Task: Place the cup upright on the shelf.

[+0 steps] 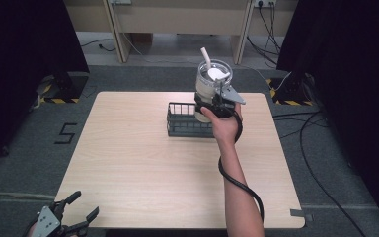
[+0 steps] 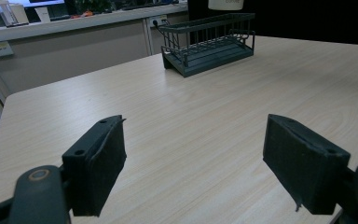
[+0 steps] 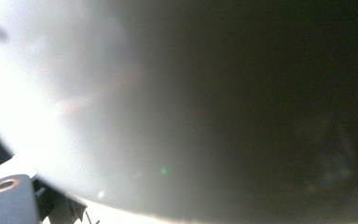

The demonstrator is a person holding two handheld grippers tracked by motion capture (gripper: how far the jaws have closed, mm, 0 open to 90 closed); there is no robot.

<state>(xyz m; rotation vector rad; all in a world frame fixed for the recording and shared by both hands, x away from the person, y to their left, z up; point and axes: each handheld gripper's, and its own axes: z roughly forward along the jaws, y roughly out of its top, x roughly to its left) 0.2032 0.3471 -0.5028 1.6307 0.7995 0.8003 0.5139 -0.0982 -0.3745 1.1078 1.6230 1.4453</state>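
While the right gripper (image 1: 216, 101) holds a clear cup (image 1: 212, 79) with a white straw above the rack (image 1: 185, 123), the left gripper (image 2: 193, 163) rests wide apart at the table's (image 1: 153, 168) near edge.

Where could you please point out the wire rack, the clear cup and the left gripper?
wire rack (image 2: 208, 41), left gripper view, its slatted floor.
clear cup (image 1: 213, 79), high view, its upper wall.
left gripper (image 1: 85, 206), high view, midway between its open jaws.
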